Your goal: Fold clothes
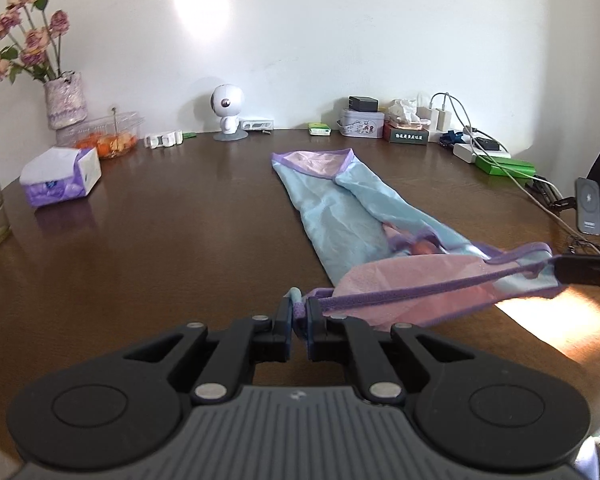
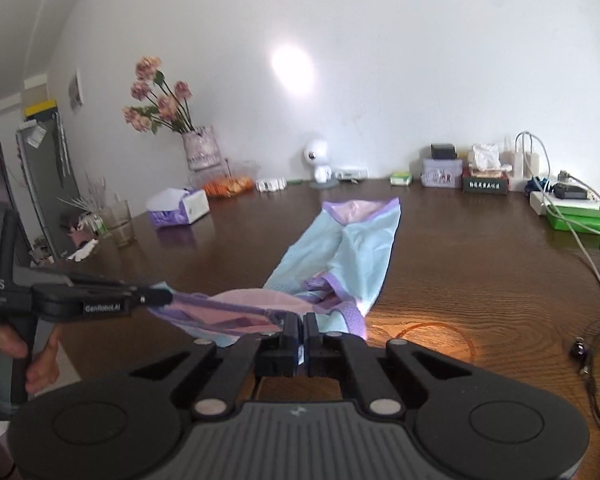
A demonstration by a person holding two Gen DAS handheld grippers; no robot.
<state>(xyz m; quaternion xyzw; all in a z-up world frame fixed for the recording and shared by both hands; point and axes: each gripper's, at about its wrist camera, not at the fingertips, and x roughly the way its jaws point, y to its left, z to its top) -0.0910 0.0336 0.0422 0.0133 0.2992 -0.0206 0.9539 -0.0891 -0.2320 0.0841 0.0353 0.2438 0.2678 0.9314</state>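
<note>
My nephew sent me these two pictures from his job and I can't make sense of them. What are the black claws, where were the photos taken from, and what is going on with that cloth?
No robot here: a person holds a hand-held two-finger gripper in each hand, each with a wide-angle camera looking along its fingers. One picture comes from the left gripper, the other from the right gripper. Each also shows the other tool at its edge. Both are shut on the near purple-trimmed edge of a blue and pink garment, lifted and stretched between them; its far end lies on the brown table. Also on the table: a tissue pack, flower vase, small white figure, boxes and chargers.
</note>
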